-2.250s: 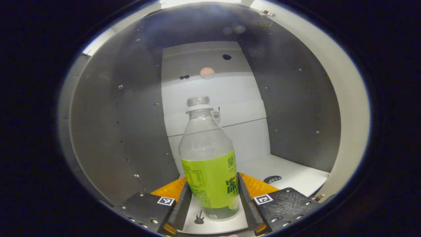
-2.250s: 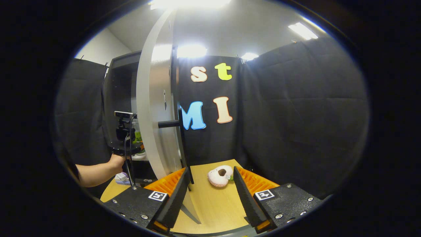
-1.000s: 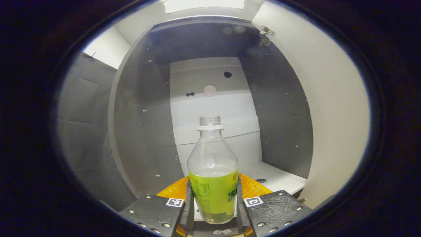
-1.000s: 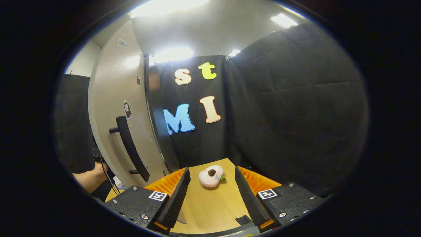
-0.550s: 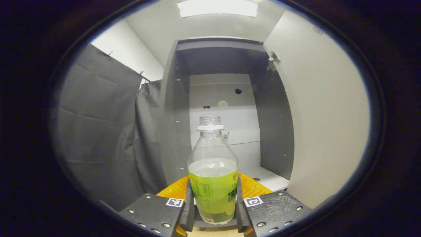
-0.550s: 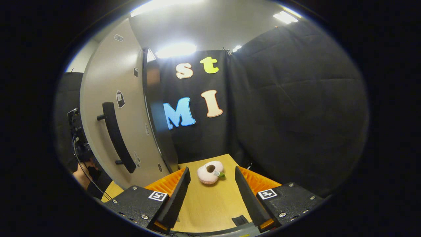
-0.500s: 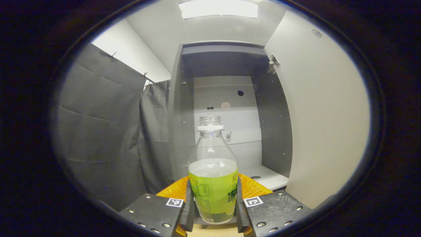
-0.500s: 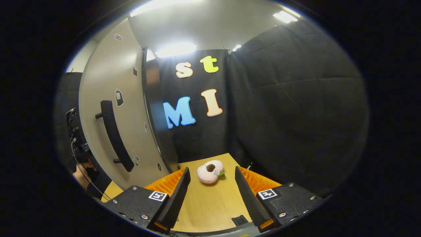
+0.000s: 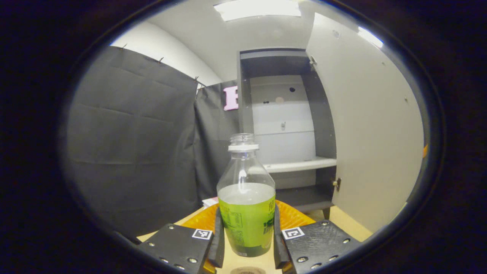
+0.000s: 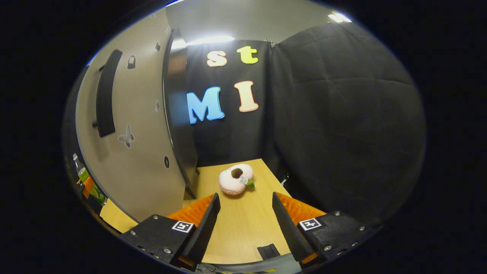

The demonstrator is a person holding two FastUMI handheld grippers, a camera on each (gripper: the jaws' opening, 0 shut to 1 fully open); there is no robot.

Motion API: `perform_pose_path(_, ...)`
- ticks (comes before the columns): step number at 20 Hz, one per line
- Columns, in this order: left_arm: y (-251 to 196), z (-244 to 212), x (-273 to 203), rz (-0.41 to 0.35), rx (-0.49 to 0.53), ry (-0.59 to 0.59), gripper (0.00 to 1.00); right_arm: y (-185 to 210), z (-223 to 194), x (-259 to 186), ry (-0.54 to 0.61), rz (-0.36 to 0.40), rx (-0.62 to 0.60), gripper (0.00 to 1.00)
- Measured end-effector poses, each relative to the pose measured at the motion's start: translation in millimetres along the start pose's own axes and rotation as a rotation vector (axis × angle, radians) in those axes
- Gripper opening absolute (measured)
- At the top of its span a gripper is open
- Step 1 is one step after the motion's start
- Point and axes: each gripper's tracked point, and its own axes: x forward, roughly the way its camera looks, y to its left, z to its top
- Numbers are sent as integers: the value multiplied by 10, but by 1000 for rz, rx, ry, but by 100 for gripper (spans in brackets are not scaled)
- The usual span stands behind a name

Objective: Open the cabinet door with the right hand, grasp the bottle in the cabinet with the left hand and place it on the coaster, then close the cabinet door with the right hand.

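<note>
Cabinet [image 9: 283,125]: dark-sided, pale-backed, standing on the counter [image 10: 243,224] at the far side in the left gripper view; a white shelf [image 9: 300,164] is seen inside.

Cabinet door [image 9: 373,125]: pale panel, swung open to the right of the cabinet in the left gripper view. In the right gripper view its outer face is seen at the left, fitted with a dark bar handle [image 10: 105,93] and small stickers.

Counter: light wood top, seen beneath both hand-held grippers.

Left hand-held gripper [image 9: 246,238]: closed to a narrow gap, both fingers pressed on the sides of the bottle's label.

Right hand-held gripper [image 10: 243,220]: fingers held wide apart with nothing between them, above bare counter, beside the open door.

Bottle [image 9: 246,198]: clear plastic, uncapped, green label on the lower half, held upright between the left fingers, outside the cabinet and in front of it. Its base is seen above the counter; contact cannot be told.

Plush ring [image 10: 234,179]: pale pink, doughnut-shaped, with a small green tip, lying on the counter beyond the right hand-held gripper, near the booth wall.

Coaster [image 9: 248,270]: a round edge is seen at the bottom of the left gripper view, just below the bottle's base; largely cut off.
</note>
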Motion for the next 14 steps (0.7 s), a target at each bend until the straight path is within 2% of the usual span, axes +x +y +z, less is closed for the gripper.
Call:
perform_pose_path(1, 53, -211, -60, 16, 3, 6, 44, 8, -134, 51, 32, -2, -2, 86)
perform_pose_path(2, 66, -377, -97, 22, -1, -8, 58, 25, -264, 94, 56, 2, -1, 86)
perform_pose_path(4, 100, -778, -147, 29, -31, 28, 44, 62, -460, 168, 87, 3, -18, 86)
perform_pose_path(6, 160, -1123, -183, 48, -38, 43, 51, 126, -654, 187, 113, 15, -55, 86)
perform_pose_path(10, 111, -1561, -297, 31, -22, 51, 52, 240, -863, 146, 132, 38, -127, 86)
perform_pose_path(14, 59, -1796, -316, 4, -84, 77, 53, 360, -921, 132, 130, 55, -128, 86)
